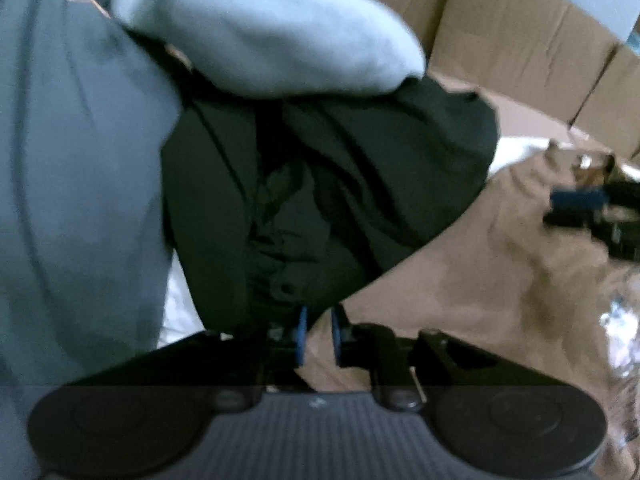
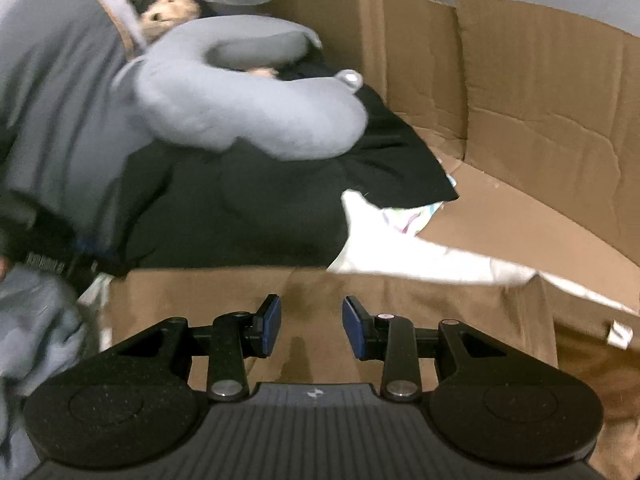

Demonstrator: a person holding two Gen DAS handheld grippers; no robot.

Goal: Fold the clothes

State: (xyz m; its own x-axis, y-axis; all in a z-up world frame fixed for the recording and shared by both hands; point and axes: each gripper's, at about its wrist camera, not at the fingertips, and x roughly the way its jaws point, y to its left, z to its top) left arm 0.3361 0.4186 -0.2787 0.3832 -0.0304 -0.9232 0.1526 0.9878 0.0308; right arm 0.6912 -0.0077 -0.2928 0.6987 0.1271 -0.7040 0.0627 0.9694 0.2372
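Observation:
A brown garment (image 2: 320, 292) lies spread flat below my right gripper (image 2: 312, 320), which stands open with nothing between its blue pads. In the left wrist view the same brown garment (image 1: 480, 260) runs up to my left gripper (image 1: 318, 332). Its pads are parted by a narrow gap, and the brown cloth's edge shows in that gap without being pinched. A crumpled black garment (image 1: 340, 180) lies just beyond the left fingertips. My right gripper (image 1: 580, 208) shows blurred at the right edge of that view.
A grey neck pillow (image 2: 248, 112) rests on the black garment (image 2: 240, 200). Grey-blue cloth (image 1: 80, 180) fills the left side. White fabric (image 2: 380, 240) lies past the brown garment. Cardboard box walls (image 2: 540, 100) close off the back and right. A plush toy (image 2: 168, 8) sits far back.

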